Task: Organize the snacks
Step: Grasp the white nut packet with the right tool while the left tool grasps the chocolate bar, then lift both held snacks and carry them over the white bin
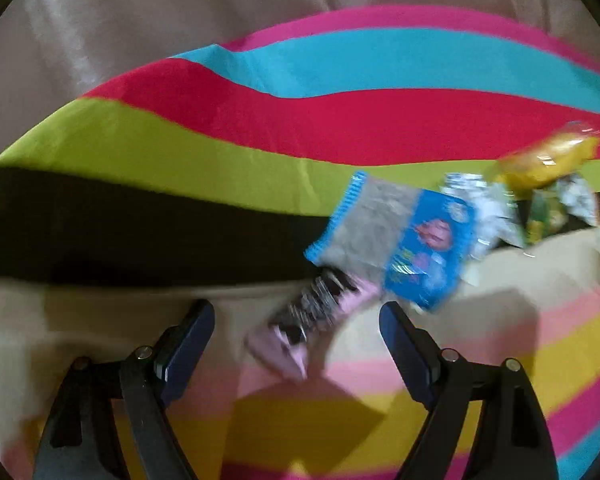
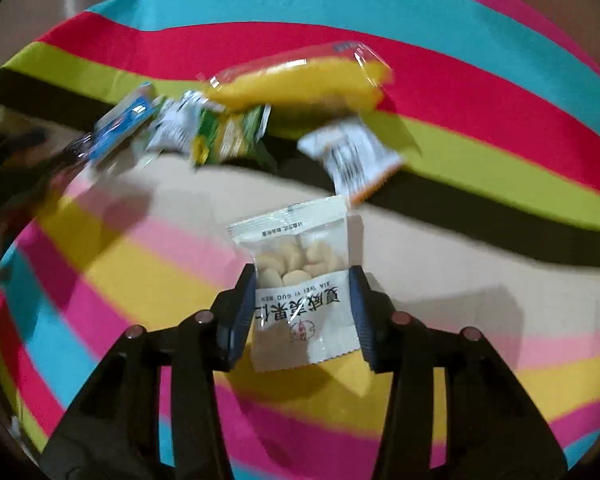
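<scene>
In the left wrist view, my left gripper [image 1: 296, 320] is open above a pink snack packet [image 1: 304, 320] that lies on the striped cloth between the fingers. A blue packet [image 1: 396, 240] lies just beyond it, then a white packet [image 1: 480, 208], a green packet [image 1: 548, 212] and a yellow packet [image 1: 544, 160] to the right. In the right wrist view, my right gripper [image 2: 302, 284] is shut on a white nut packet [image 2: 300, 280] and holds it. Beyond it lie a white-orange packet [image 2: 352, 156], the yellow packet [image 2: 300, 84], the green packet [image 2: 228, 136] and the blue packet [image 2: 120, 128].
The striped cloth [image 1: 260, 128] covers the surface, with red, lime, blue, black, cream and pink bands. A beige fabric backdrop [image 1: 180, 20] rises behind it. The views are motion-blurred.
</scene>
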### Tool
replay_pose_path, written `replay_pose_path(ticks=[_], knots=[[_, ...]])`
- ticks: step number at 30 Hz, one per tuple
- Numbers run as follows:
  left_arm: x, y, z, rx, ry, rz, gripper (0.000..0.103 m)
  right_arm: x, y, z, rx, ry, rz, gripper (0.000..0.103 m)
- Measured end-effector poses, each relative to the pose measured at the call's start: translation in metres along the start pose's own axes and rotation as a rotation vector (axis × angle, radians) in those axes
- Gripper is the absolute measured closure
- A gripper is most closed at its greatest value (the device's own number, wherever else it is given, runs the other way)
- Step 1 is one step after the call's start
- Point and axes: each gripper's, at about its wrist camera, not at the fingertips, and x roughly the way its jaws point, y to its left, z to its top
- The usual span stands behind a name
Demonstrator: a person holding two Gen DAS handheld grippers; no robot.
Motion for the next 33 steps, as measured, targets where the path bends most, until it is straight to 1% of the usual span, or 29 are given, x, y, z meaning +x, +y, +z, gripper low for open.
replay_pose_path(ticks=[2,3,4,5,6,7,8,9,10,11,12,14,16,19,22,24,26,30,32,33], knots=[[0.025,-0.009,0.005,0.057,0.080,0.049,0.016,-0.015,-0.008,-0.022,0.023,-0.004,0.022,0.054],[0.024,-0.005,0.005,0.030,0.050,0.024,0.018,-0.021,-0.011,-0.029,0.038,-0.003,0.029,0.054],[0.026,-0.001,0.005,0.000,0.080,-0.018,0.040,-0.028,-0.016,-0.038,0.065,-0.002,0.047,0.054],[0.024,0.007,0.003,-0.084,0.122,-0.160,0.072,-0.038,-0.023,-0.051,0.105,0.003,0.065,0.054],[0.020,0.011,0.000,-0.138,0.142,-0.222,0.084,-0.043,-0.027,-0.056,0.124,0.001,0.065,0.054],[0.005,0.008,-0.007,-0.147,0.131,-0.250,0.085,-0.054,-0.027,-0.068,0.145,-0.002,0.064,0.054],[-0.013,0.000,-0.016,-0.116,0.101,-0.261,0.085,-0.066,-0.030,-0.082,0.166,-0.008,0.077,0.054],[-0.031,-0.006,-0.026,-0.103,0.080,-0.283,0.085,-0.067,-0.033,-0.085,0.173,-0.012,0.084,0.054],[-0.049,-0.012,-0.037,-0.109,0.074,-0.324,0.085,-0.079,-0.034,-0.100,0.180,-0.016,0.086,0.054],[-0.069,-0.017,-0.052,-0.122,0.075,-0.381,0.085,-0.084,-0.031,-0.105,0.179,-0.015,0.079,0.054],[-0.087,-0.023,-0.067,-0.128,0.073,-0.419,0.085,-0.092,-0.031,-0.116,0.178,-0.013,0.074,0.054],[-0.128,-0.035,-0.102,-0.138,0.065,-0.477,0.085,-0.110,-0.029,-0.135,0.193,-0.008,0.079,0.054],[-0.151,-0.044,-0.121,-0.145,0.068,-0.518,0.085,-0.126,-0.028,-0.154,0.205,-0.007,0.079,0.054],[-0.183,-0.058,-0.141,-0.118,0.046,-0.512,0.085,-0.154,-0.024,-0.182,0.211,-0.017,0.068,0.054],[-0.212,-0.064,-0.149,-0.117,0.005,-0.509,0.085,-0.183,-0.021,-0.203,0.233,-0.054,0.052,0.054],[-0.242,-0.071,-0.149,-0.084,-0.058,-0.485,0.085,-0.205,-0.018,-0.207,0.244,-0.107,0.045,0.054],[-0.270,-0.076,-0.143,-0.056,-0.128,-0.469,0.085,-0.236,-0.011,-0.211,0.236,-0.186,0.034,0.054],[-0.327,-0.077,-0.147,-0.042,-0.243,-0.465,0.084,-0.294,0.008,-0.211,0.191,-0.337,-0.009,0.054],[-0.345,-0.076,-0.148,-0.042,-0.285,-0.471,0.084,-0.325,0.019,-0.214,0.167,-0.410,-0.033,0.054],[-0.354,-0.075,-0.149,-0.044,-0.307,-0.477,0.084,-0.330,0.024,-0.213,0.162,-0.426,-0.042,0.054]])
